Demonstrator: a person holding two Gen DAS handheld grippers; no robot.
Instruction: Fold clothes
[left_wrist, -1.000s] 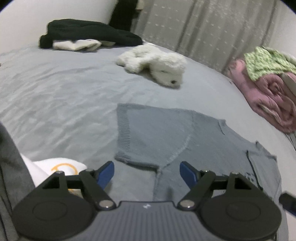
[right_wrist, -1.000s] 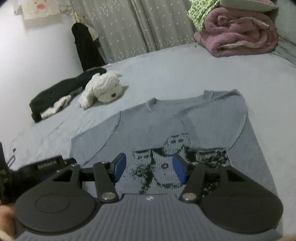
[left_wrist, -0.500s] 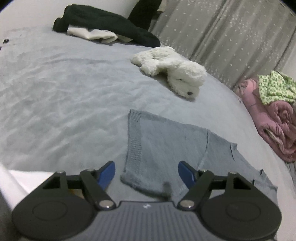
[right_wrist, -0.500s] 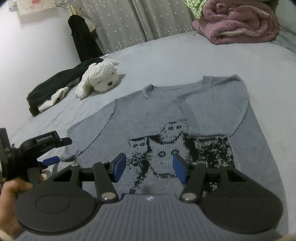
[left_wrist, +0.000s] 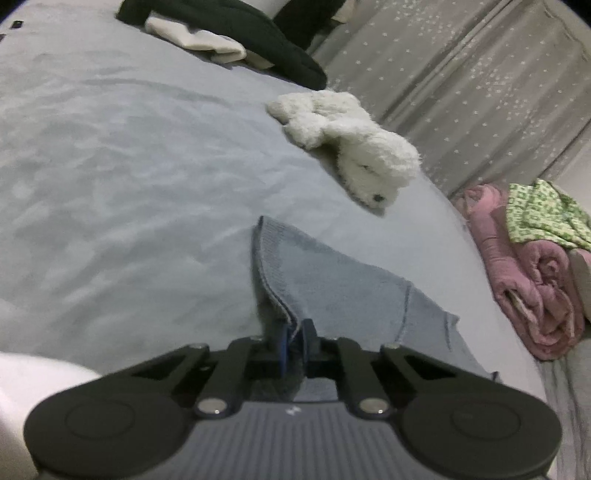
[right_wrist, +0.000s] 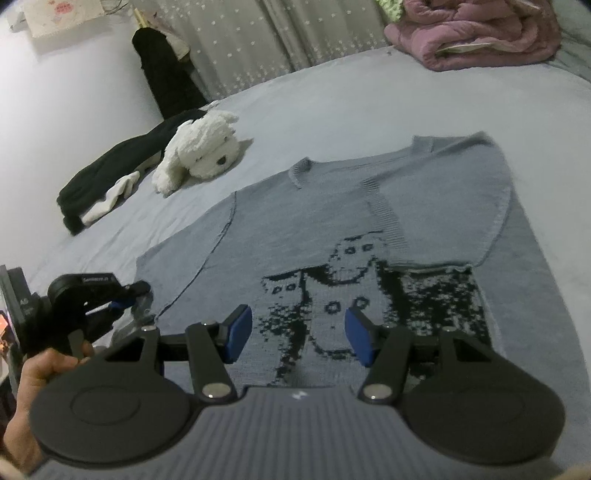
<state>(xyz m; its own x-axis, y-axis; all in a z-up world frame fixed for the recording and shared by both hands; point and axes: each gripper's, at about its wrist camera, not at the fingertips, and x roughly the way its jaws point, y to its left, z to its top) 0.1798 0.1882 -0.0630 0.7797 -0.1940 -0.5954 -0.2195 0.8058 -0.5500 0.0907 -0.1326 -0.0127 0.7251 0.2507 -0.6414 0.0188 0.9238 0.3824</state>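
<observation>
L gripper (left_wrist: 294, 341) clamped on sweater (right_wrist: 369, 229) sleeve cuff; R gripper (right_wrist: 298, 338) half-open, empty, above print. Step: sleeve fold. Next: carry cuff inward over print.

A wide bed under a pale grey-blue sheet (right_wrist: 369, 96) carries a flat grey knitted sweater with a black pattern (right_wrist: 332, 221), a fluffy white plush dog (right_wrist: 199, 151) lying near its collar, a heap of black and white clothes (right_wrist: 110, 181) beside the dog, and a rolled pink quilt (right_wrist: 476, 33) at the far edge.
</observation>
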